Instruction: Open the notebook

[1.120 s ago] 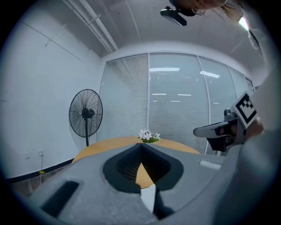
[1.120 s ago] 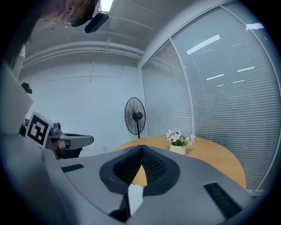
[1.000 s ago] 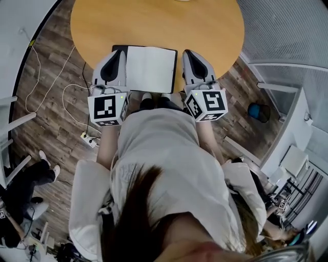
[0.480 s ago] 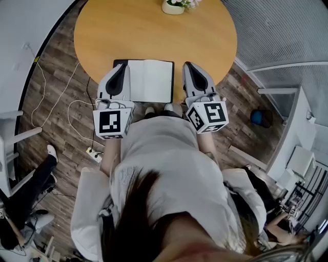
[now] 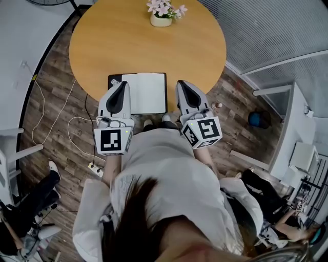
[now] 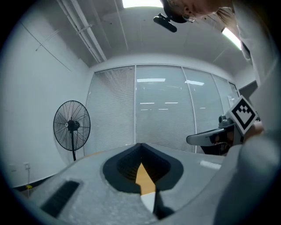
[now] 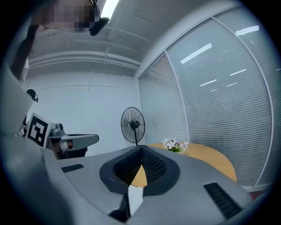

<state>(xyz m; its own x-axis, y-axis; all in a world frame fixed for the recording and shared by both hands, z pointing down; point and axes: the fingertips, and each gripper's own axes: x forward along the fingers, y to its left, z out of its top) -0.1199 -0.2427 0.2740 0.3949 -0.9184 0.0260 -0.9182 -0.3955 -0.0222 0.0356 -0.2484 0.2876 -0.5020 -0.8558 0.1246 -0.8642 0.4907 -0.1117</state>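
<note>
Notebook (image 5: 147, 92) lies open, blank white pages up, at near edge of round wooden table (image 5: 148, 46), between the two grippers. Left gripper (image 5: 122, 86) overlaps notebook's left side in head view; right gripper (image 5: 181, 85) just beside its right edge. Both jaw pairs clenched tip to tip, grasping nothing. Flower pot (image 5: 162, 15) at table's far side, well apart

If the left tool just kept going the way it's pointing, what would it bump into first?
Probably nothing nearby: the left tool points about level above the table, so the glass wall with blinds looks first; the fan stands off to its left. Depth is unclear.
</note>
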